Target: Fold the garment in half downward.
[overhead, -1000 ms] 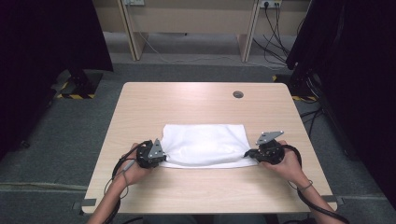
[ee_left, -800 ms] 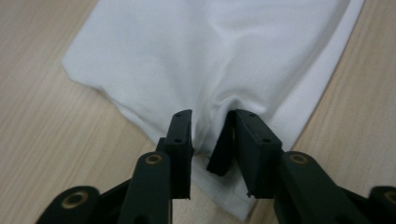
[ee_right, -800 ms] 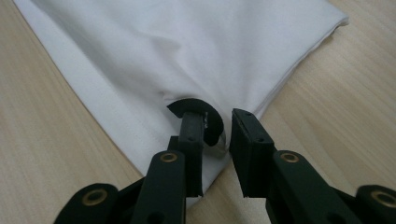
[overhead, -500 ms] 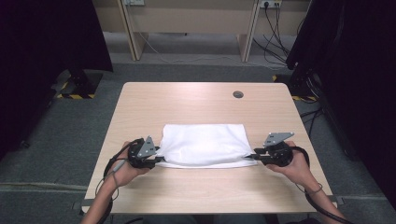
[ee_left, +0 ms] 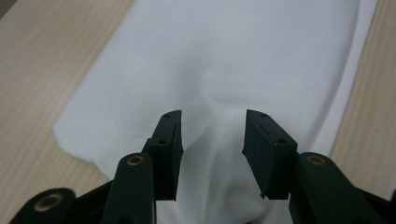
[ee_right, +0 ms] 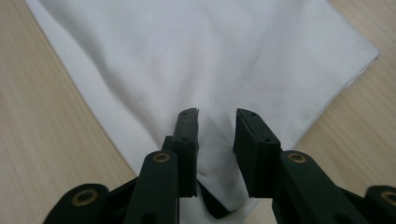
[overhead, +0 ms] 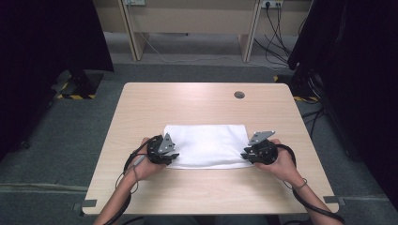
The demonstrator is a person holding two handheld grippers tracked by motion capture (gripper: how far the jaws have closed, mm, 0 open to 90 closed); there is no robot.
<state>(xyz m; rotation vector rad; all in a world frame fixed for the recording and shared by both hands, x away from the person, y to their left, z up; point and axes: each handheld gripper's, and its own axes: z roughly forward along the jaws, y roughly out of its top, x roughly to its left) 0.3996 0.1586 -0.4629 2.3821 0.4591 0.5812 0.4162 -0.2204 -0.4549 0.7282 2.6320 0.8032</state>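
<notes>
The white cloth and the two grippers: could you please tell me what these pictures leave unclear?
- High view: the near corners of the white cloth lie under the left gripper and right gripper.
- Left gripper view: the cloth's near end is cut off by the bottom edge.
- Right gripper view: whether the fingers pinch the cloth is unclear.

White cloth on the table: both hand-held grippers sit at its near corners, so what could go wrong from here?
1. The left hand-held gripper has its jaws apart with the white folded cloth bunched between them; closing may pinch a ridge, not the corner.
2. The right hand-held gripper stands narrower but also open, so a lift now may drop that side.
3. An uneven pull could skew the cloth on the light wooden table.
</notes>
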